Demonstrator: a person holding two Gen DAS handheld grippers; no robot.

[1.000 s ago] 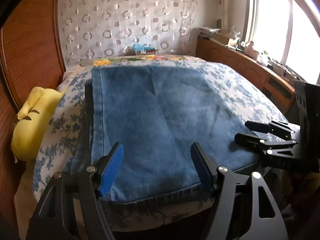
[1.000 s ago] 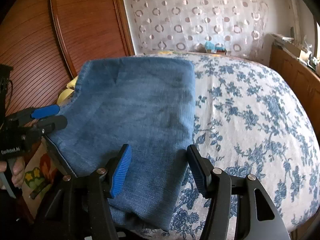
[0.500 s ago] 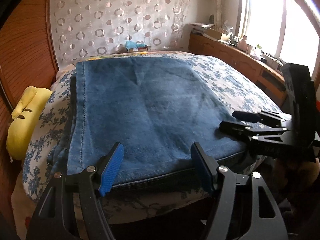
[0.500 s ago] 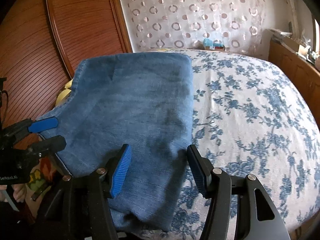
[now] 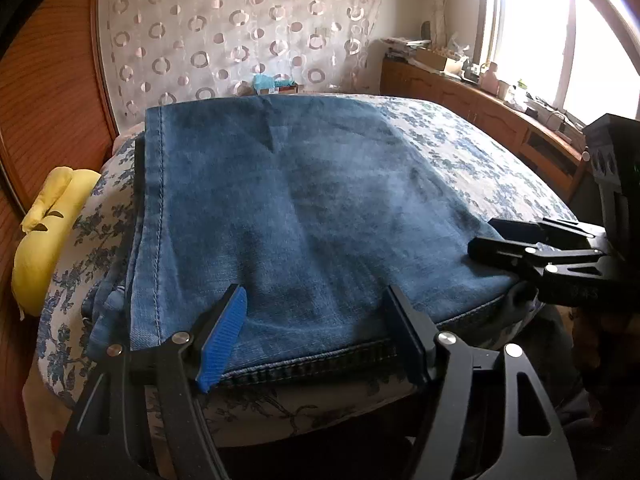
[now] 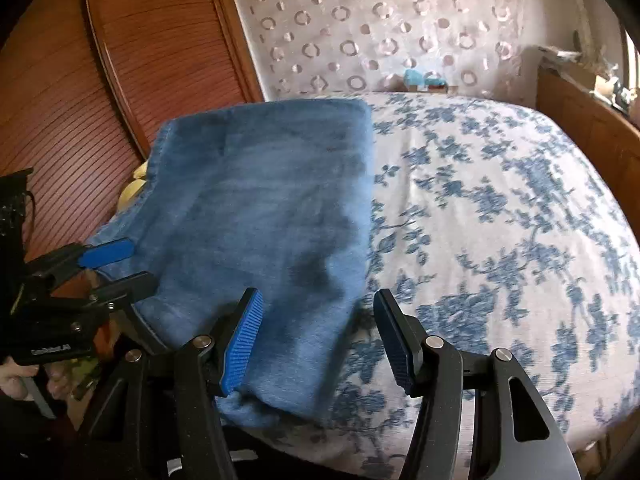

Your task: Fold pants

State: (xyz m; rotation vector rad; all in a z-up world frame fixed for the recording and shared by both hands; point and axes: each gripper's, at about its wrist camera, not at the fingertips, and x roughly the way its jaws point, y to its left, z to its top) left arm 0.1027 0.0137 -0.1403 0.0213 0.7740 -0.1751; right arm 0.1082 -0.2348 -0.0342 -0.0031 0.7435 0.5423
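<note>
Blue denim pants [image 5: 288, 216] lie folded flat on the flowered bed [image 5: 480, 160], their hem at the near edge. They also show in the right wrist view [image 6: 264, 216]. My left gripper [image 5: 316, 340] is open, its fingers straddling the near hem, empty. My right gripper [image 6: 318, 344] is open over the pants' near right corner, empty. The right gripper also shows in the left wrist view [image 5: 492, 240] at the pants' right edge. The left gripper shows in the right wrist view [image 6: 120, 266] at the pants' left edge.
A wooden headboard [image 6: 160, 60] stands to the left. A yellow plush [image 5: 44, 232] lies between it and the bed. A patterned curtain [image 5: 240, 40] hangs behind. A wooden cabinet [image 5: 500, 120] with clutter runs under the window at right.
Both grippers stayed open and shifted a little along the near edge of the pants. The pants lie as before.
</note>
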